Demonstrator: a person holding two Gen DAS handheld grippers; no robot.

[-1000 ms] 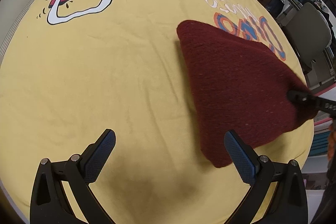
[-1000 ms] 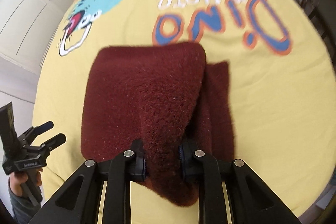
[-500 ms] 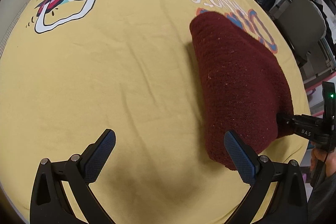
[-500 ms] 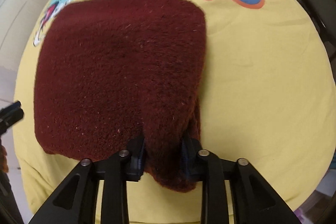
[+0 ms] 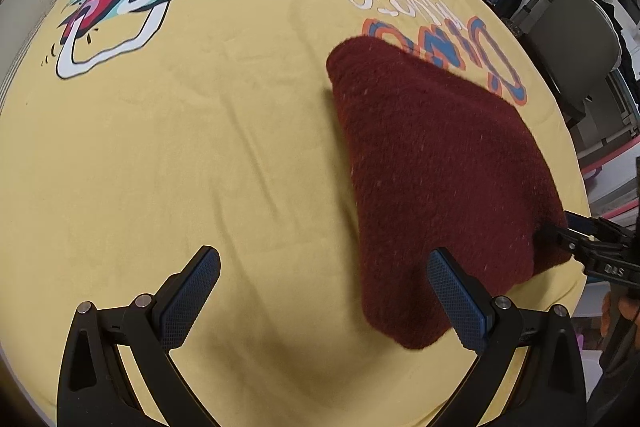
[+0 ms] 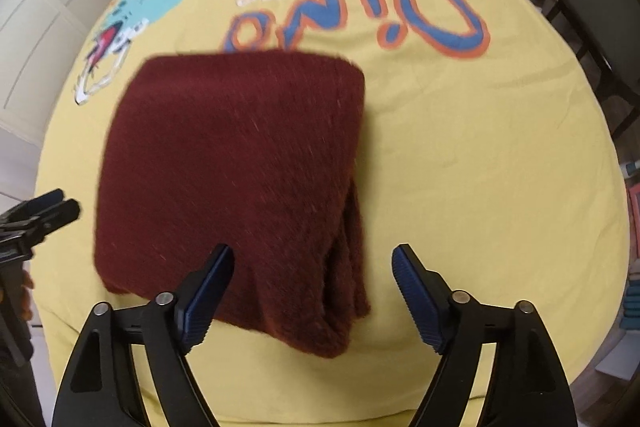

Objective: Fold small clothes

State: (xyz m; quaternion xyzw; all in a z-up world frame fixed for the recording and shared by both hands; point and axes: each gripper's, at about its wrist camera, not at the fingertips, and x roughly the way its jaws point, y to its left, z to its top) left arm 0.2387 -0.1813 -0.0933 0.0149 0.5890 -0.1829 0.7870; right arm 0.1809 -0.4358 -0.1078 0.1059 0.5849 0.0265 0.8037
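A soft yellow printed sheet (image 5: 200, 155) covers the table. The left gripper (image 5: 324, 291) hangs wide open over bare cloth, empty. Right of it lies the folded, fuzzy maroon knit garment (image 6: 236, 163), the right gripper (image 6: 312, 279) opening around its near edge, pads clear.

Blurred across the fuzzy top of the maroon cloth (image 6: 240, 163) in the right wrist view. Covering part of the orange-and-blue lettering (image 5: 448, 43) on the yellow sheet (image 5: 180, 147). Cut off at the frame edge: right claw (image 5: 592, 247), mostly out of the left wrist view.
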